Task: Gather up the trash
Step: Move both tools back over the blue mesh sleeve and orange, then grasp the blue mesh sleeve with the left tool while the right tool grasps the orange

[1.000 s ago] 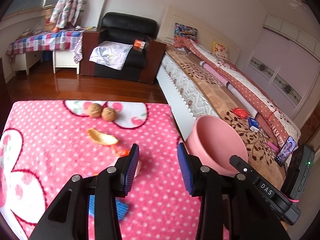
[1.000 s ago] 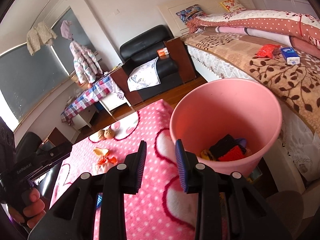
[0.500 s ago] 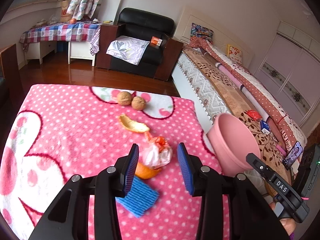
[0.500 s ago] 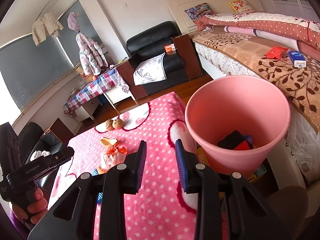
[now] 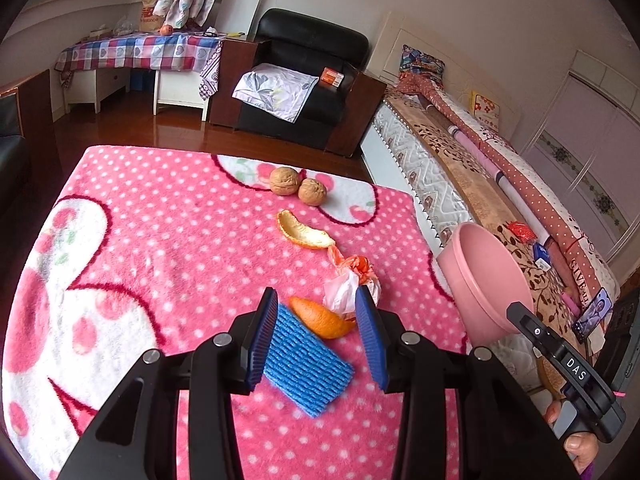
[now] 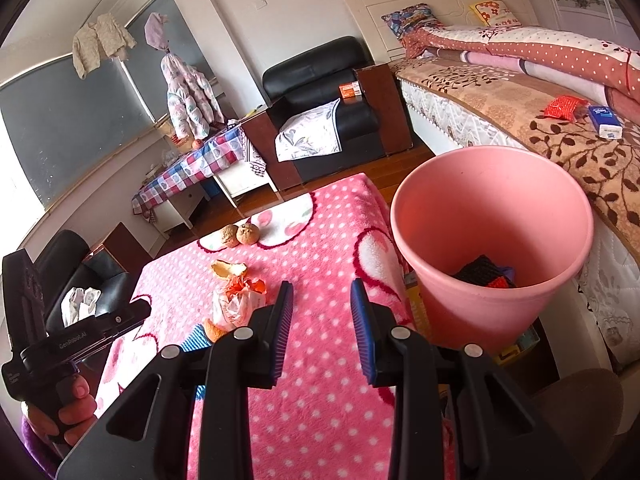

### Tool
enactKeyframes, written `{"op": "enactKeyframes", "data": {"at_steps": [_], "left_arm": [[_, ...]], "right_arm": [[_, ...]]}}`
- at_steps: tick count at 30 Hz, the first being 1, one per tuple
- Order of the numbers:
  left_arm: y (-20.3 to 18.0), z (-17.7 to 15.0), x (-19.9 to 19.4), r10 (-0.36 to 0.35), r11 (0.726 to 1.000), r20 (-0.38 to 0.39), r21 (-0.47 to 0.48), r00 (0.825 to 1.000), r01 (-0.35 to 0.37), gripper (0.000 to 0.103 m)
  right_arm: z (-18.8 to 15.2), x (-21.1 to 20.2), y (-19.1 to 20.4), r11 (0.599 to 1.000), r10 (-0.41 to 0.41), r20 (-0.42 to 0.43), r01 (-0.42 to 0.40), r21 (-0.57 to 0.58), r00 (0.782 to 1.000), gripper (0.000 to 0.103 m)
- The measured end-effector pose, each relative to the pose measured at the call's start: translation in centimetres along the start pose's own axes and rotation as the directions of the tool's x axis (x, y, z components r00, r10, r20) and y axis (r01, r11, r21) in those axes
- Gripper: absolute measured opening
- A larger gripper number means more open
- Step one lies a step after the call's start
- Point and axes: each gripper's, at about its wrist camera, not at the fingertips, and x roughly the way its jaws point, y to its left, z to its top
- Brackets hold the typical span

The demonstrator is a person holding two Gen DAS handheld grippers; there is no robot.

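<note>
Orange peel [image 5: 320, 320] lay on the pink dotted blanket [image 5: 160, 240], touching the crumpled plastic wrapper [image 5: 350, 290] and the blue foam net [image 5: 306, 364]. Your left gripper [image 5: 316, 332] hung over that cluster, jaws apart and empty. You would have done well to lower straight down, straddle only one piece, and press into the pile before closing, since the fleece could snag. Your right gripper [image 6: 322, 324] also stood parted, holding nothing, beside the pink bin [image 6: 492, 248] past the blanket's bed-side edge. A second peel [image 5: 304, 234] and two walnuts [image 5: 298, 186] sat farther off; the blanket's other half lay bare.
</note>
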Motion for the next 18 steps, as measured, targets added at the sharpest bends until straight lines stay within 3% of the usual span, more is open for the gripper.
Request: {"op": "enactKeyframes", "data": {"at_steps": [18], "left_arm": [[1.8,-0.8,0.8,0.024,0.998,-0.049,-0.05,0.998,-0.026,0.039]], "right_arm": [[-0.5,0.6,-0.1,1.0,0.016,-0.019,-0.016,0.001,1.0,0.03]]}}
